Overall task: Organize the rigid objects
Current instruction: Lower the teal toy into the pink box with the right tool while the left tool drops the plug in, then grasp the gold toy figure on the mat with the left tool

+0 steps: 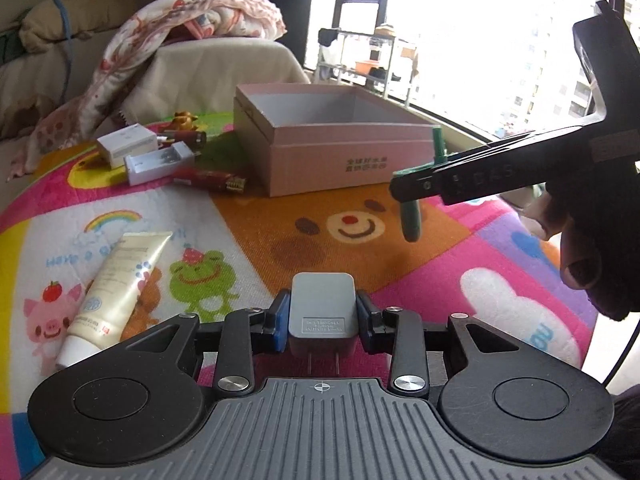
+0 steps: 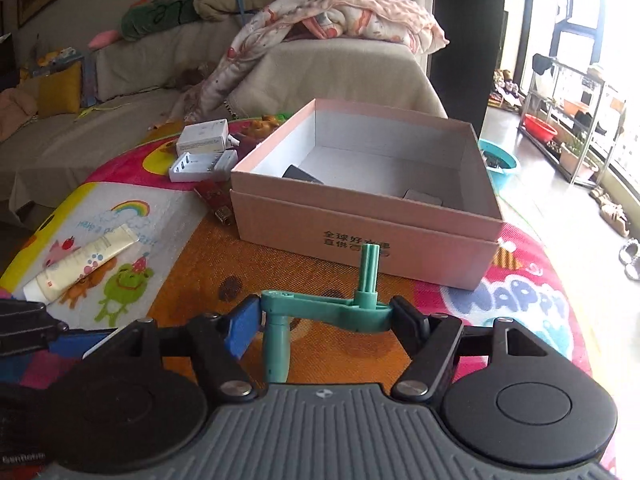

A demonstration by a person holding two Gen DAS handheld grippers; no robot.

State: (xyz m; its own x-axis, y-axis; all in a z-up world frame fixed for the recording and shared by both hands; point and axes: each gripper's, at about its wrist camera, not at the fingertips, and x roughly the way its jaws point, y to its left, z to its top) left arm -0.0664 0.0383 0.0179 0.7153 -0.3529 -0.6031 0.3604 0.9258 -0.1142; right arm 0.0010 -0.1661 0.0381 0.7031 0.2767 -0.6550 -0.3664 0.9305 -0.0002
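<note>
Here the left tongs (image 1: 323, 320) clamp a grey charger (image 1: 322, 312), the right tongs (image 2: 323, 316) a green crank (image 2: 320, 312).

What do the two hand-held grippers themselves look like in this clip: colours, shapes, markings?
Both match: the left hand-held gripper and right hand-held gripper have black linkage arms with silver pivot screws, blue finger pads, two round black discs and a ribbed grey base bearing a small crosshair mark. No cables visible.

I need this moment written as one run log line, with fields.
left gripper: shut on grey charger | right gripper: shut on green crank | pink box: open, ahead
</note>
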